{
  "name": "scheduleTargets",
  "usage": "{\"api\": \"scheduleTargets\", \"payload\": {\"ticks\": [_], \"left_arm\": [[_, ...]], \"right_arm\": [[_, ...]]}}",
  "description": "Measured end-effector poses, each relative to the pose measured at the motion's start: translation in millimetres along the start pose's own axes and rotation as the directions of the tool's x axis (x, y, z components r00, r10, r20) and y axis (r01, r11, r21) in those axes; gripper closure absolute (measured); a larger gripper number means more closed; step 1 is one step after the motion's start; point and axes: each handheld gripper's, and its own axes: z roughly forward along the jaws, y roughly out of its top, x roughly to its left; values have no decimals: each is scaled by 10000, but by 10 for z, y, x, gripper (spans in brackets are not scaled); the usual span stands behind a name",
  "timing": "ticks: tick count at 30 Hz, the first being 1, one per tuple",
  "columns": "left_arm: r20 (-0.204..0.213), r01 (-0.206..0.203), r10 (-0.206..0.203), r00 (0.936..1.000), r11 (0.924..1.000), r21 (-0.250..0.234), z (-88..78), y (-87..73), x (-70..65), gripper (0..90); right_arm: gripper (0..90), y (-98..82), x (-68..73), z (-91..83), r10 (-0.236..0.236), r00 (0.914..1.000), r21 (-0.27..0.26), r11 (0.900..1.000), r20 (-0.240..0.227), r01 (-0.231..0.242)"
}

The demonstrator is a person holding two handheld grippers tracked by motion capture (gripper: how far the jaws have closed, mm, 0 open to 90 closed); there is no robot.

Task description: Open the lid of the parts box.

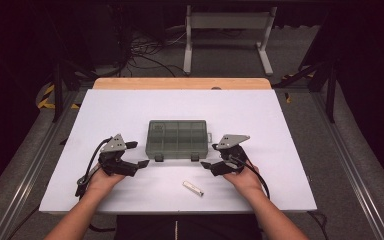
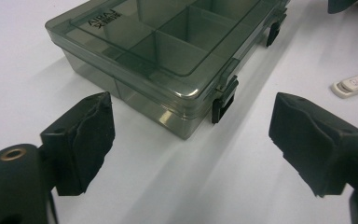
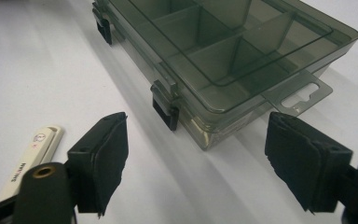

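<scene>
White table point(image 1: 260, 107), dark room, cables on floor point(image 1: 145, 50). L tongs point(image 1: 139, 154) & R tongs point(image 1: 209, 156) both agape.

bright overhead light on the white table point(image 1: 280, 130), dark surroundings, soft shadows beside the box point(image 2: 168, 60), near jaws slightly blurred.

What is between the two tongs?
In the high view, bare white table separates the left tongs and right tongs.

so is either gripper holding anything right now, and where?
Nothing held. Left gripper and right gripper are both open, apart from the closed organizer box.
</scene>
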Motion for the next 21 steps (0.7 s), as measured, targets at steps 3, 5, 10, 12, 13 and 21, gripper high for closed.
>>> {"api": "scheduleTargets", "payload": {"ticks": [3, 5, 10, 12, 13, 21], "left_arm": [[47, -14, 13, 10000, 9999, 143, 21, -1, 22, 295], [91, 137, -140, 9999, 9996, 265, 37, -7, 21, 333], [110, 278, -283, 9995, 9988, 398, 57, -15, 40, 422], [36, 222, -224, 9997, 9989, 421, 62, -15, 47, 471], [45, 244, -247, 9997, 9988, 426, 64, -16, 45, 488], [126, 218, -226, 9997, 9976, 653, 90, -25, 54, 564]], "right_arm": [[336, 6, -26, -23, 6, 9998, -225, 9997, 175, -2], [400, 5, -46, -32, 100, 9998, -321, 9994, 171, -94], [483, -6, -61, -18, 133, 9998, -237, 9996, 176, -129], [524, -10, -60, -3, 126, 9997, -169, 9998, 194, -123], [544, -12, -62, 5, 123, 9997, -105, 9999, 199, -121], [627, -35, -86, 39, 277, 9995, 94, 9996, 162, -279]]}}
